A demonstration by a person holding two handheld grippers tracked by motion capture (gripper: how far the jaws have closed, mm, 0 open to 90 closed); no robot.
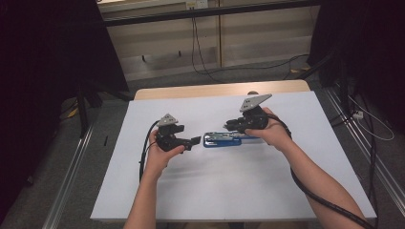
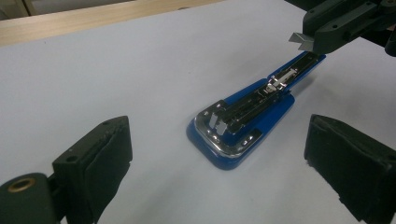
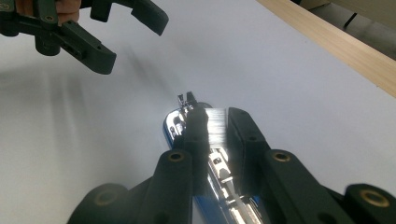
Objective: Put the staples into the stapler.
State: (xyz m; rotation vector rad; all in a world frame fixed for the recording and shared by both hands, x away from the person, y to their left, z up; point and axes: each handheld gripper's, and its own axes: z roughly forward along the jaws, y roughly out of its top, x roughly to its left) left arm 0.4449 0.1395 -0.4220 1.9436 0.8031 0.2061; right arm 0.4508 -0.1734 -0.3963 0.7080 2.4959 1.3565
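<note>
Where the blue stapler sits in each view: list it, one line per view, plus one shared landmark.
High view: the blue stapler lies mid-table, between the two hands.
Left gripper view: centre, running up to the right, beyond the open jaws of the left hand-held gripper.
Right gripper view: bottom centre, under the right hand-held gripper.
Shared landmark: the table's wooden edge.

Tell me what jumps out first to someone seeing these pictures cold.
The blue stapler lies opened out in the middle of the white table, its shiny metal channel facing up. The right gripper holds a small strip of staples between its fingers, just above the stapler's far end. The left gripper waits beside the stapler's near end with its fingers wide apart.
</note>
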